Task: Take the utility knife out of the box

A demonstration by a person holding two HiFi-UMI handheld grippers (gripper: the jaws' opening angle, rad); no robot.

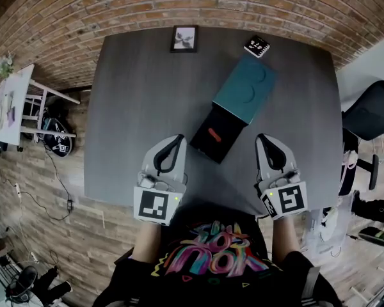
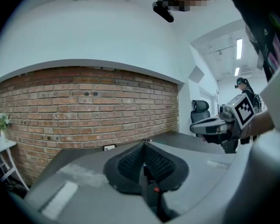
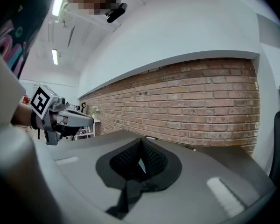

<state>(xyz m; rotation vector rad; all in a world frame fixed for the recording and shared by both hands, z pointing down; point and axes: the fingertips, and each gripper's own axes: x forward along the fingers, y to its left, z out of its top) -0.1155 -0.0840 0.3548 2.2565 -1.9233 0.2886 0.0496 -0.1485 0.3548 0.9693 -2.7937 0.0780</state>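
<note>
A teal box (image 1: 246, 88) lies on the dark grey table (image 1: 134, 107), and its black inner tray (image 1: 205, 147) is slid out toward me. In the tray lies a small red-marked utility knife (image 1: 214, 135). My left gripper (image 1: 177, 138) hovers just left of the tray, its jaws shut and empty. To the right of the tray my right gripper (image 1: 262, 137) is also shut with nothing in it. In the left gripper view the pads (image 2: 130, 162) meet, and the right gripper (image 2: 219, 125) shows at the right. In the right gripper view the left gripper (image 3: 60, 118) shows at the left.
A small framed picture (image 1: 184, 38) and a marker cube (image 1: 257, 46) sit at the table's far edge. A black office chair (image 1: 374, 110) stands to the right. A white shelf (image 1: 13, 104) stands to the left, by the brick wall.
</note>
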